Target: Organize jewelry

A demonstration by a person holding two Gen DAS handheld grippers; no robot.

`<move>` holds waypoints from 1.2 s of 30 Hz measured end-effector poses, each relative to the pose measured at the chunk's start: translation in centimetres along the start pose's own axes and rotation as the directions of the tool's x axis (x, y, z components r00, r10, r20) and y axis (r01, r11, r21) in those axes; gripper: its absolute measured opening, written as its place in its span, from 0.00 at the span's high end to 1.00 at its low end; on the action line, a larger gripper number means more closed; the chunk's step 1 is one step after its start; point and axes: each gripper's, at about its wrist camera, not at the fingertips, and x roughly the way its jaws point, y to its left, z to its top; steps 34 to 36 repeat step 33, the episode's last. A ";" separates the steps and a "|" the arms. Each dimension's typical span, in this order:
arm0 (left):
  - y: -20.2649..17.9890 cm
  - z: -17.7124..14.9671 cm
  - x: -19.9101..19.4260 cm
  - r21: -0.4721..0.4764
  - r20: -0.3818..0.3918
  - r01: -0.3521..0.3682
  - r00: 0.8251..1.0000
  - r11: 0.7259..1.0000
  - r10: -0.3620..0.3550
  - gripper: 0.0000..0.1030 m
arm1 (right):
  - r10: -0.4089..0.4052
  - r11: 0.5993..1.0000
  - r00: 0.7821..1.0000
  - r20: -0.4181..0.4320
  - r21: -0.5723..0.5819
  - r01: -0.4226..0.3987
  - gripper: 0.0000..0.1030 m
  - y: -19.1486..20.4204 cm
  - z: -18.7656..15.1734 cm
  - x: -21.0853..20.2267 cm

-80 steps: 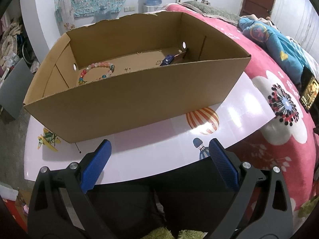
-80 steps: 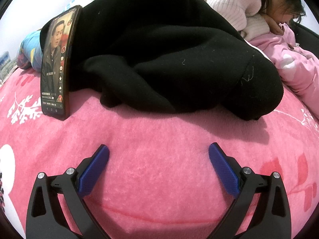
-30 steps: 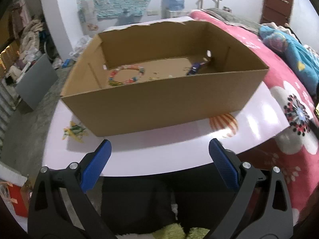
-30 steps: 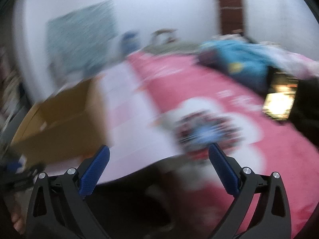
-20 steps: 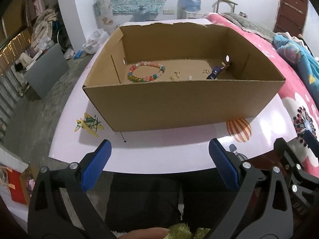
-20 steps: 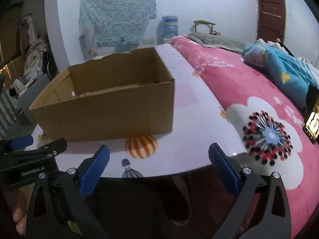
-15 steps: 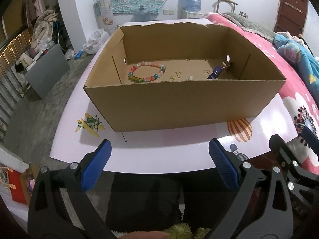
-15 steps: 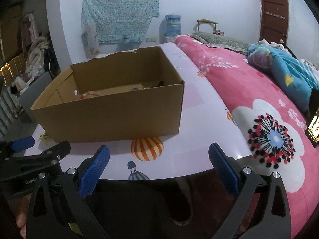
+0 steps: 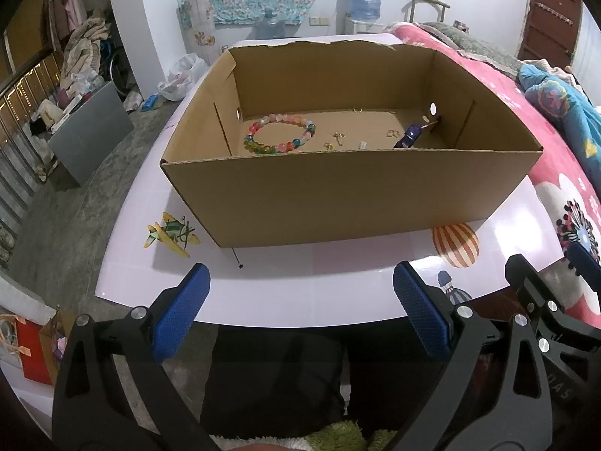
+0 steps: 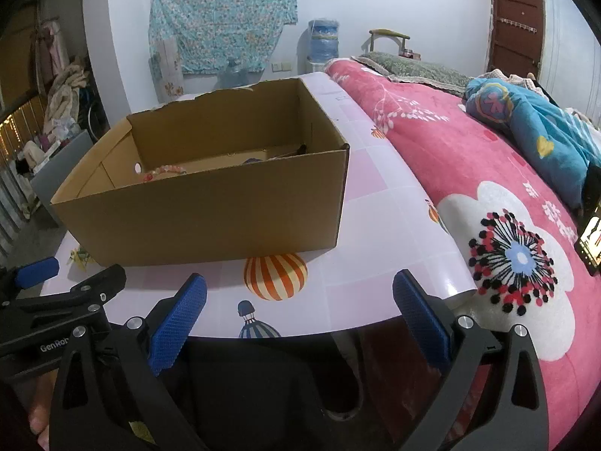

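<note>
An open cardboard box [image 9: 338, 191] stands on a white printed board [image 9: 300, 278]. On its floor lie a multicoloured bead bracelet [image 9: 280, 133], small gold pieces [image 9: 339, 137] and a dark blue item [image 9: 409, 136] at the right. My left gripper [image 9: 300, 314] is open and empty, in front of the board's near edge. My right gripper [image 10: 298, 315] is open and empty, to the right of the left one. The box [image 10: 210, 203] and a bit of the bracelet [image 10: 163, 171] also show in the right wrist view.
A pink flowered blanket [image 10: 507, 233] covers the bed to the right, with a blue bundle [image 10: 533, 120] and a lit phone [image 10: 593, 240] on it. Dark fabric [image 9: 278, 376] lies below the grippers. A grey concrete floor and clutter [image 9: 56, 120] lie to the left.
The right gripper swung from the black cloth and phone to face the box, beside the left gripper. The left gripper rose, now seeing inside the box. Both stayed open.
</note>
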 end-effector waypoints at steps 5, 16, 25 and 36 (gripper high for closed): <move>0.1 0.0 0.1 -0.003 -0.006 0.000 1.000 1.000 0.000 0.08 | 0.000 1.000 1.000 0.001 -0.005 0.000 0.06 0.0 0.0 0.0; 0.0 0.0 0.1 -0.002 -0.008 0.000 1.000 1.000 0.000 0.08 | -0.002 1.000 1.000 0.002 -0.007 0.002 0.06 0.0 0.0 0.1; 0.0 0.0 0.2 0.002 -0.005 -0.001 1.000 1.000 0.001 0.08 | -0.004 1.000 1.000 0.000 -0.006 0.004 0.06 -0.2 0.1 0.0; 0.1 0.0 0.3 0.001 -0.015 0.005 1.000 1.000 -0.005 0.08 | -0.008 1.000 1.000 -0.001 -0.005 0.008 0.06 -0.4 0.1 0.0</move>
